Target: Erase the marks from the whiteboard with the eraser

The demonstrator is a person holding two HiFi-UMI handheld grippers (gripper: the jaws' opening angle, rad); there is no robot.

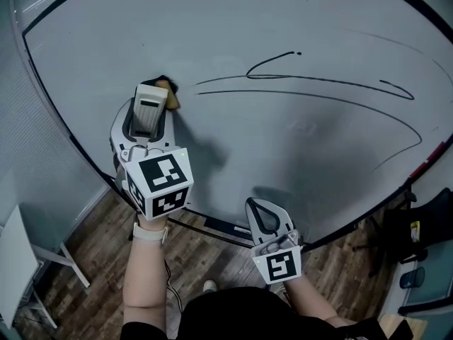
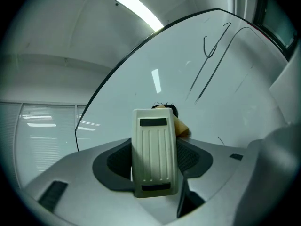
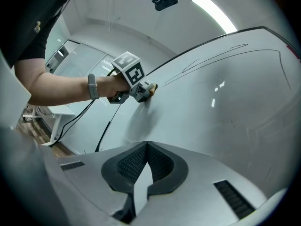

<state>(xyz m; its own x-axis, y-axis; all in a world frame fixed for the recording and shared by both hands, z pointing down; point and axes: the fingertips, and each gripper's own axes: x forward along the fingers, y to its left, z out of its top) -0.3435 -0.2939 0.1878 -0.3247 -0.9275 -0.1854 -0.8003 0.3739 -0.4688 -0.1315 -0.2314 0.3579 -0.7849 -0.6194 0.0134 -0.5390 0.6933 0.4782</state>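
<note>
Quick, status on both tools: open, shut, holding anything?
Left tool: shut on the eraser, which is against the whiteboard.
Right tool: shut, nothing between its jaws.

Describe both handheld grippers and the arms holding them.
The left gripper and right gripper are light grey plastic with dark textured inner jaws, each carrying a white cube of black square markers. A black cable hangs from the left one. The person wears a white wristband and black short-sleeved top.
</note>
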